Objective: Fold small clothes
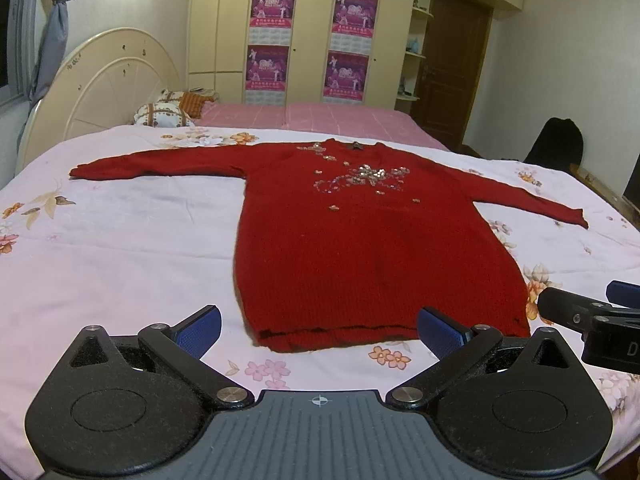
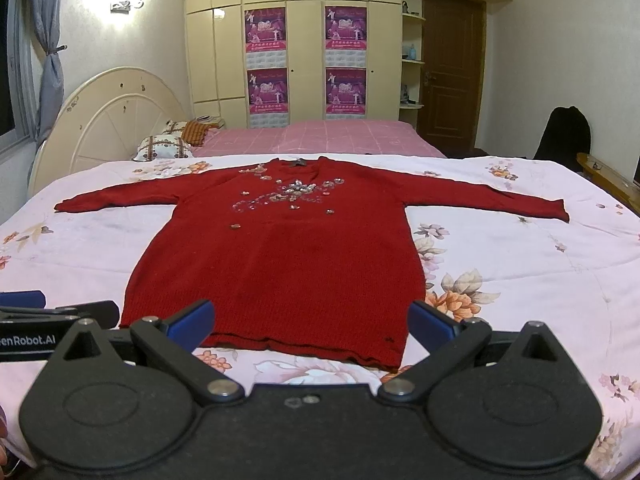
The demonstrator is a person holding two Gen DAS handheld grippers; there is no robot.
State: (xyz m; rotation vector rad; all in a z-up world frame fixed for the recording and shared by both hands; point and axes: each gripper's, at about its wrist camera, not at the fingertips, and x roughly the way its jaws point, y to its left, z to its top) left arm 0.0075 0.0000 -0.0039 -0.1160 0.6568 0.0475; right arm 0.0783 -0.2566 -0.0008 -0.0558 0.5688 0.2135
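The red knit sweater [image 1: 372,248] lies flat and face up on the floral bedspread [image 1: 120,248], sleeves spread wide, its hem just ahead of both tools. The left gripper [image 1: 319,330] and the right gripper [image 2: 311,322] hover with fingers apart, holding nothing. I think it is best to begin with one sleeve cuff, pinching only the knit and folding it across the sequin decoration [image 2: 288,194] gently.

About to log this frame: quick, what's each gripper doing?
Left gripper: open, holding nothing, near the red sweater hem.
Right gripper: open, holding nothing.
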